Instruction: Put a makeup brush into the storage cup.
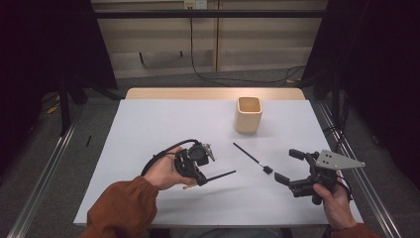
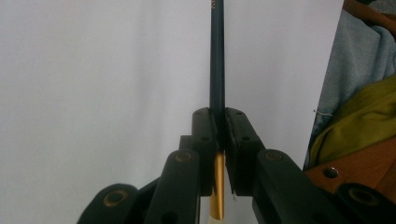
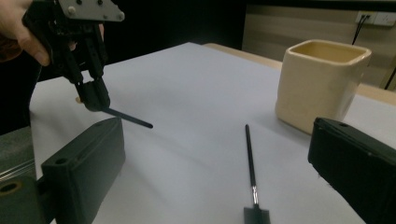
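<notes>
Clamping a thin dark brush (image 1: 220,175) near its gold ferrule, the left gripper (image 1: 198,174) had its fingers (image 2: 205,135) shut on the handle, held just above the desk (image 1: 163,124). Light, stiff and slippery, it looked best gripped mid-handle. A second brush (image 1: 250,156) lay flat between one cream cup (image 1: 247,114) and the right gripper (image 1: 292,166), fingers apart: two brushes, one cup.

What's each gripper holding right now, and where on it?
Left gripper grips a dark brush near its gold band. Right gripper is open, holding nothing.
</notes>
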A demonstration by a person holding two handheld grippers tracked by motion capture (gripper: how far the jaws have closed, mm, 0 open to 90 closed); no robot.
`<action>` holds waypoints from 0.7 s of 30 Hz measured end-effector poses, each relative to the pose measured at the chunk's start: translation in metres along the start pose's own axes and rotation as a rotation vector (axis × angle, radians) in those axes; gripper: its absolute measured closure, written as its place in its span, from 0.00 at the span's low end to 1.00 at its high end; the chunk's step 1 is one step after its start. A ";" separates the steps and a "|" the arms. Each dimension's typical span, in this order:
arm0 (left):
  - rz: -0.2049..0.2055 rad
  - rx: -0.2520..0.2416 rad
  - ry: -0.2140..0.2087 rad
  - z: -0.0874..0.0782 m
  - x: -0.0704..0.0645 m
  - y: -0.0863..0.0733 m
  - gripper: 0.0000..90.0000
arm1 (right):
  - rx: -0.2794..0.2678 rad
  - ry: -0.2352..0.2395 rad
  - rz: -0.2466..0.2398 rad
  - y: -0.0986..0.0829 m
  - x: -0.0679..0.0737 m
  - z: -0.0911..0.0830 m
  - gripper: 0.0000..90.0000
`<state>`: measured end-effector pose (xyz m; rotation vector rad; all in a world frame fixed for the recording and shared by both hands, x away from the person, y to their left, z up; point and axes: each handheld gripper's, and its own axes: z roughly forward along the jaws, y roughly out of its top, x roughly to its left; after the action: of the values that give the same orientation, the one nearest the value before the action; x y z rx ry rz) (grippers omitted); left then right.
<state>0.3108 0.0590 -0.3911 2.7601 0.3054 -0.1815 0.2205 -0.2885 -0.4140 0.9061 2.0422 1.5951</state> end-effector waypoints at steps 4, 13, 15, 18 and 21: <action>-0.028 -0.019 -0.005 0.002 -0.003 0.000 0.93 | 0.010 0.025 0.013 0.002 0.001 0.003 0.04; 0.019 0.017 -0.016 0.001 -0.003 0.002 0.93 | 0.102 0.134 -0.032 0.019 0.005 0.014 0.02; 0.015 0.019 -0.017 0.001 -0.004 0.003 0.93 | 0.114 0.156 -0.055 0.022 0.005 0.019 0.02; 0.013 0.017 -0.025 0.001 -0.005 0.003 0.93 | 0.130 0.178 -0.061 0.024 0.005 0.026 0.00; 0.017 0.011 -0.022 0.001 -0.005 0.005 0.93 | 0.158 0.186 -0.080 0.028 0.007 0.033 0.02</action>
<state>0.3071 0.0536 -0.3897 2.7689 0.2756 -0.2096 0.2435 -0.2564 -0.3959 0.7419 2.3294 1.5435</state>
